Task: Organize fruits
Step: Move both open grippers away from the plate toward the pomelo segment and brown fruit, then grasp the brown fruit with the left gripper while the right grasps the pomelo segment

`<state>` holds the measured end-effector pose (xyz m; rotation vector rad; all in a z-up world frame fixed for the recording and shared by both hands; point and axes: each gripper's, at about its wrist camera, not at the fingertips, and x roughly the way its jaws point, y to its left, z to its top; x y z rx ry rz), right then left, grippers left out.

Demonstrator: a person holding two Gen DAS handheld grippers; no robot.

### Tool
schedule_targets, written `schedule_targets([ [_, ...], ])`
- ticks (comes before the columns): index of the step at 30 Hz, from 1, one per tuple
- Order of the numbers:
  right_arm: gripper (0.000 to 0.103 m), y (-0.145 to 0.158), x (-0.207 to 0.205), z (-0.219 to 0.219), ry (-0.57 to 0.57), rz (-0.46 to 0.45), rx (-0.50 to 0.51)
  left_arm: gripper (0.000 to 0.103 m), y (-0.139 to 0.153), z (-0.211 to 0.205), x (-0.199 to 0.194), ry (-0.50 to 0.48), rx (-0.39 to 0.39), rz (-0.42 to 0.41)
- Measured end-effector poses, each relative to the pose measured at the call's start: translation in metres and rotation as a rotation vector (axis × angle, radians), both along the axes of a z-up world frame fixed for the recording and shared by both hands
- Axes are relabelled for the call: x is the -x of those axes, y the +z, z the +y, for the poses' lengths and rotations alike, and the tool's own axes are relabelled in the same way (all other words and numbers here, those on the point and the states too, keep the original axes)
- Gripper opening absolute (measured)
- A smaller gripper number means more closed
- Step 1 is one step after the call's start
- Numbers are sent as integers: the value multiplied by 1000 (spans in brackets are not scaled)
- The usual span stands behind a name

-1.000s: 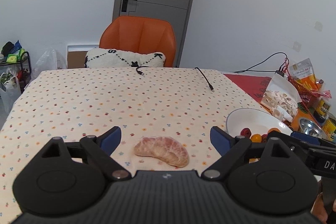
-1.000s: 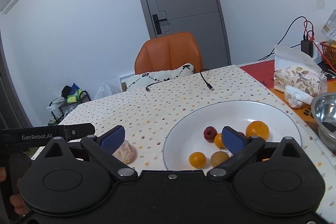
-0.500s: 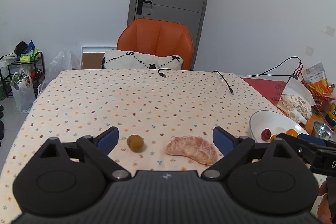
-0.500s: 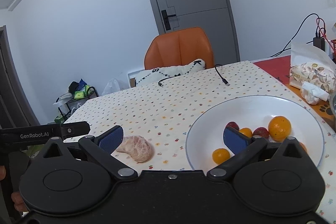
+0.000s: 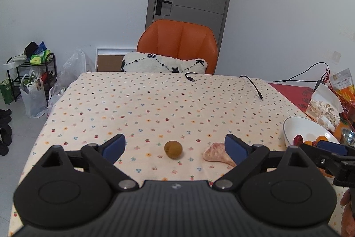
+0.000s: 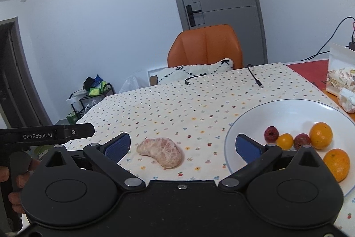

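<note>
Left wrist view: left tool (image 5: 175, 144) wide open, holds nothing, hovers low over the bench (image 5: 155, 103) with its dotted cloth. Small brown round fruit (image 5: 173, 149) sits on the cloth between the two blue fingertips (image 5: 115, 144), touching neither. Peeled pomelo segment (image 5: 216, 154) lies just right of the brown fruit, partly hidden behind the right-hand fingertip. White plate (image 5: 295, 126) at far right of bench with red and orange fruits in it; right tool partly in view in front of it at the frame's right edge. Orange chair (image 5: 177, 43) with a white cushion (image 5: 164, 64) behind the bench, black cables (image 5: 253, 83) on the far part of the cloth, snack bags (image 5: 324, 108) at right

Right wrist view: right tool (image 6: 183, 144) also wide open, empty. Pomelo segment (image 6: 160, 152) on the cloth between its fingertips, nearer the left one, not touched. Plate (image 6: 288, 108) to the right, its near-left rim behind the right-hand fingertip; in it two red dates (image 6: 271, 133), a small orange fruit (image 6: 285, 141) between them, two bigger oranges (image 6: 321, 135) at right. Left tool's body (image 6: 55, 133) sticks in from the left edge, a hand (image 6: 15, 190) on its grip
</note>
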<state>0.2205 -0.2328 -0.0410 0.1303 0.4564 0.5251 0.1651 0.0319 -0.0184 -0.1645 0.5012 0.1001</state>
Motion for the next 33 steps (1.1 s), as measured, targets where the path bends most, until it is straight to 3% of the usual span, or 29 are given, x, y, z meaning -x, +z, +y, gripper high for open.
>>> schedule_targets([
  [4, 89, -2, -4, 12, 32, 12, 27, 95, -5, 6, -1, 6, 7, 6],
  [9, 87, -7, -10, 26, 58, 25, 51, 93, -11, 13, -3, -2, 24, 19],
  [13, 75, -12, -17, 36, 74, 48, 68, 92, -16, 15, -6, -8, 26, 25],
  [18, 69, -19, -26, 45, 81, 79, 88, 90, -21, 16, -10, -26, 35, 33],
  [28, 50, -30, -43, 58, 84, 121, 127, 75, -32, 18, -26, -36, 48, 61],
  [33, 47, -32, -47, 60, 89, 127, 136, 69, -36, 16, -35, -41, 49, 67],
])
